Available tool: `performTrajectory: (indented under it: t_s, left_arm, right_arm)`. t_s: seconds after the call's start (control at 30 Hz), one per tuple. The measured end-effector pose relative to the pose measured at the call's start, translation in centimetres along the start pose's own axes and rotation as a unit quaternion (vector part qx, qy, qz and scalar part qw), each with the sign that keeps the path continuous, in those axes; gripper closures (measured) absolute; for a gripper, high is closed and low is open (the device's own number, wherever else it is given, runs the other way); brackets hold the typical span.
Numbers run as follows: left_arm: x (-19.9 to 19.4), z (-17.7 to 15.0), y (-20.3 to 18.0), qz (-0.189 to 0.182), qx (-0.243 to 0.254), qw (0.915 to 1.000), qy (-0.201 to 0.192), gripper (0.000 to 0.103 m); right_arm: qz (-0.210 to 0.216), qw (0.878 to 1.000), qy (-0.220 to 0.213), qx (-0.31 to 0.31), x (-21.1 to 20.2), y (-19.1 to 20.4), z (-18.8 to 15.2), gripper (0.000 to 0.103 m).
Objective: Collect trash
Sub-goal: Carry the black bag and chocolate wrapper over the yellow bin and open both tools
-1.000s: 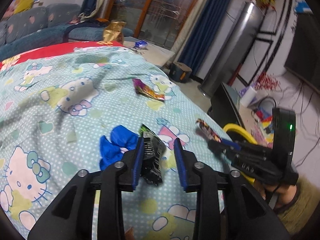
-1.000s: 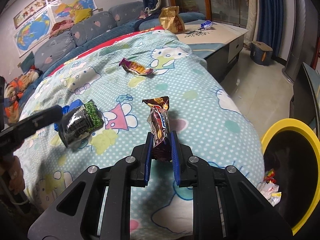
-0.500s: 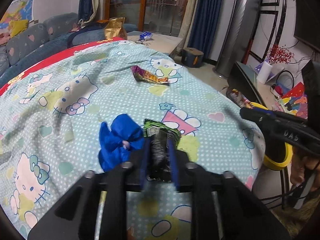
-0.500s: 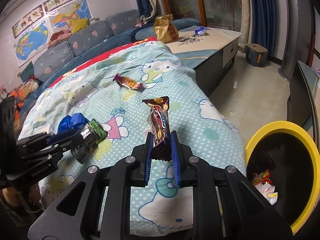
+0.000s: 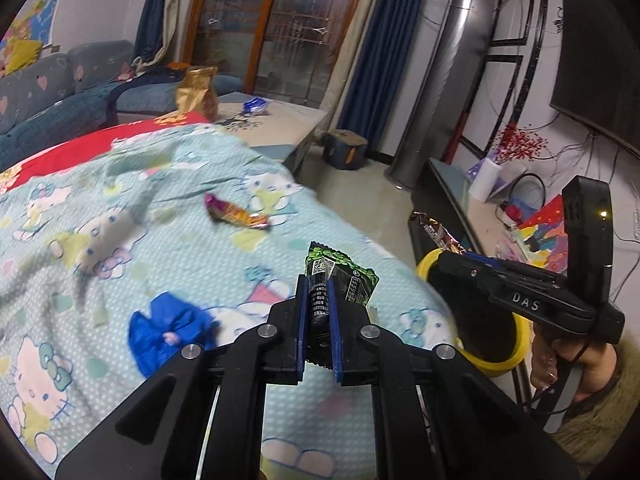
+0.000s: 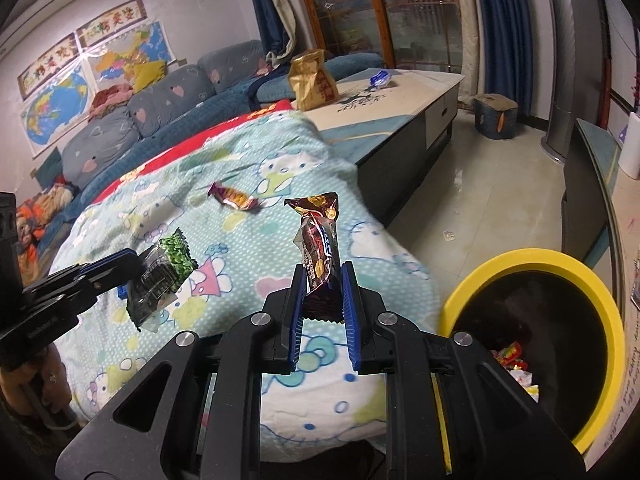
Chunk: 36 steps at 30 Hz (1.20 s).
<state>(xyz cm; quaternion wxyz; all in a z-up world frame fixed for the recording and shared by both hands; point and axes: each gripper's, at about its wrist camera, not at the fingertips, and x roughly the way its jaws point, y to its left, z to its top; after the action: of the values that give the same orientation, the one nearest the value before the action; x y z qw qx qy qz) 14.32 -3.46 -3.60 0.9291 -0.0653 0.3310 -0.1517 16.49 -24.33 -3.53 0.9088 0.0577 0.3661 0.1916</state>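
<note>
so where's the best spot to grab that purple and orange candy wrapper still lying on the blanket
Take the purple and orange wrapper across its narrow middle, coming straight down from above. It lies flat on the Hello Kitty blanket with flared twisted ends, so the slimmer body fits between the fingers, set crosswise to its length. Both grippers are full now, so one would have to drop its load first.

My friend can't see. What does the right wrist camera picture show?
The right gripper pinches a brown snack wrapper upright above a cartoon-cat blanket, beside a yellow-rimmed trash bin. At left, the left gripper holds a green-and-black wrapper.
</note>
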Motion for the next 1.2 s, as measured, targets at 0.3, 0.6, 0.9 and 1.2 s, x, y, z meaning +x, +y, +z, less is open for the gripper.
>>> performTrajectory:
  t_s: [0.3, 0.6, 0.9, 1.2]
  left_arm:
    - [1.2, 0.6, -3.3, -0.028, 0.024, 0.9993, 0.006, 0.094]
    - [2.6, 0.4, -7.0, -0.053, 0.059, 0.9967, 0.018, 0.094]
    - [4.1, -0.1, -10.4, -0.077, 0.088, 0.9928, 0.026, 0.094]
    - [5.5, -1.0, -13.5, -0.1, 0.114, 0.9877, 0.037, 0.094]
  right_arm:
    - [-0.019, 0.999, -0.015, 0.032, -1.9, -3.3, 0.2, 0.09]
    - [-0.04, 0.997, -0.025, 0.068, -3.2, -7.0, -0.1, 0.09]
    - [-0.065, 0.992, -0.033, 0.102, -4.3, -10.6, -0.7, 0.09]
    - [-0.088, 0.986, -0.04, 0.137, -5.3, -13.8, -1.6, 0.09]
